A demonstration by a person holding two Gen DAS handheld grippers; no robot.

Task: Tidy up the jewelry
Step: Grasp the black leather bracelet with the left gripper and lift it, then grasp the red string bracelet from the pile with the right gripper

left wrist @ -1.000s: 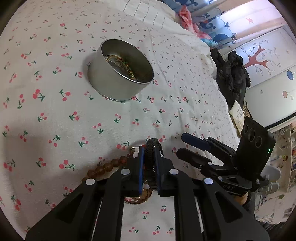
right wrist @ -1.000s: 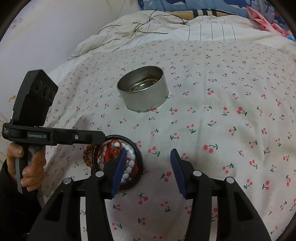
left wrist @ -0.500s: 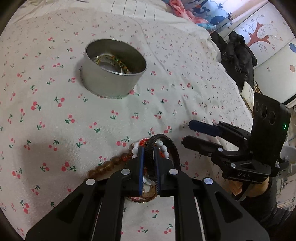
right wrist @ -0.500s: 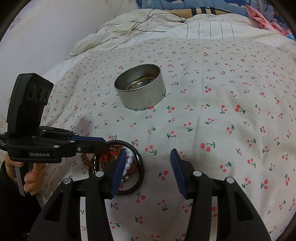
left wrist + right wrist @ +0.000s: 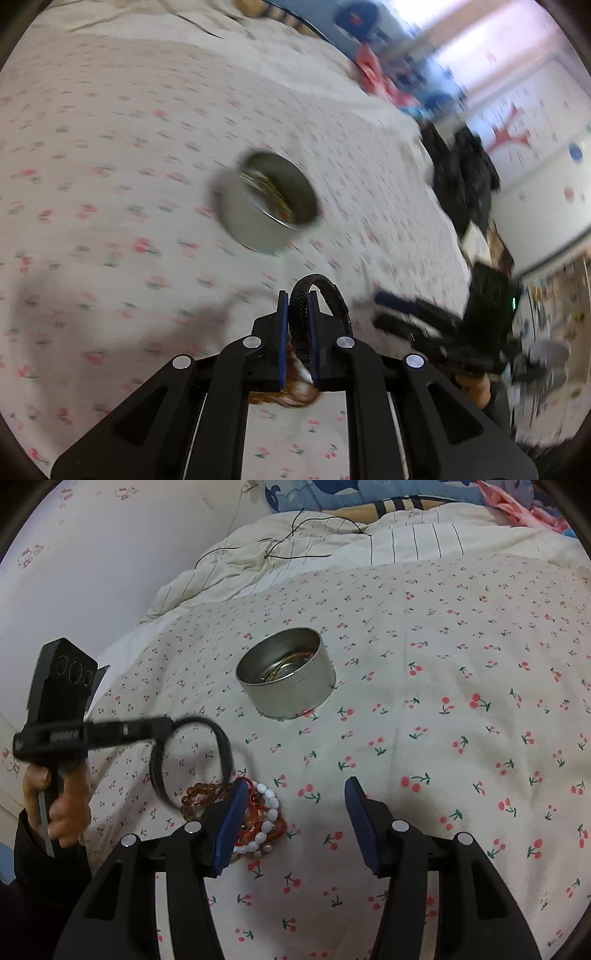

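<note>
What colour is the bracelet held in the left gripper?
Black, with a braided texture; the bracelet shows sharpest in the left wrist view.

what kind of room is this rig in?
Most likely a bedroom, with the work done on a bed: cherry-print sheet, rumpled striped duvet behind the tin, and cartoon wall stickers.

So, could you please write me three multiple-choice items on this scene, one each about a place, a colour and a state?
1. Where is the black bracelet?
A. in the tin
B. in the left gripper
C. flat on the bedspread

2. What colour is the tin?
A. silver
B. red
C. blue

3. How is the right gripper?
A. shut on beads
B. open
C. shut on the tin

Key: 1 B, its pads pinch the braided band, which hangs above the bedspread; 2 A, bare metal wall; 3 B, jaws wide apart, nothing between them.
</note>
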